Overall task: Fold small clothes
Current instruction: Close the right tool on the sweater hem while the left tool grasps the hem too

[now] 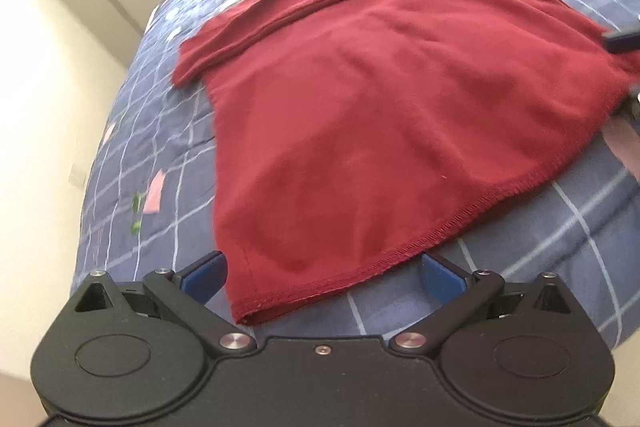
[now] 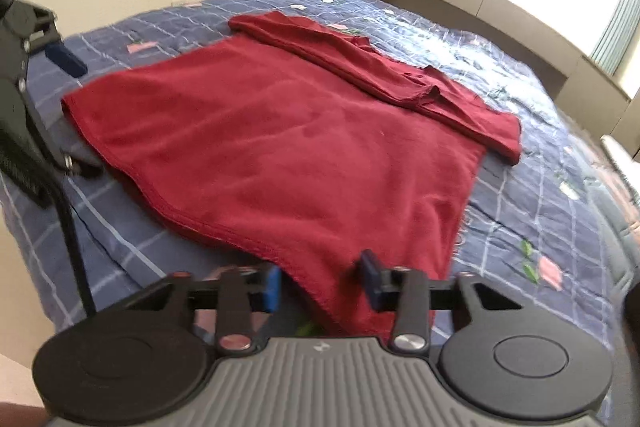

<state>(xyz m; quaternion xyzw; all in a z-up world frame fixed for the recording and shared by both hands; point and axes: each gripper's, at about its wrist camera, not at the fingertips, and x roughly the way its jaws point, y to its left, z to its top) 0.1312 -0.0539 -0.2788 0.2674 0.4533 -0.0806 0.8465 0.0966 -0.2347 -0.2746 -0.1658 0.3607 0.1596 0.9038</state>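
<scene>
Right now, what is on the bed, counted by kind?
Red garment: 1
Hand-held grippers: 2, the left gripper and the right gripper
Checked blue bedcover: 1
Total: 4

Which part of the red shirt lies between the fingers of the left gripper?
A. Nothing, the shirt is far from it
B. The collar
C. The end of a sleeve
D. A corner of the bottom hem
D: in the left wrist view a stitched hem corner of the red shirt lies between the open blue fingers of the left gripper.
</scene>
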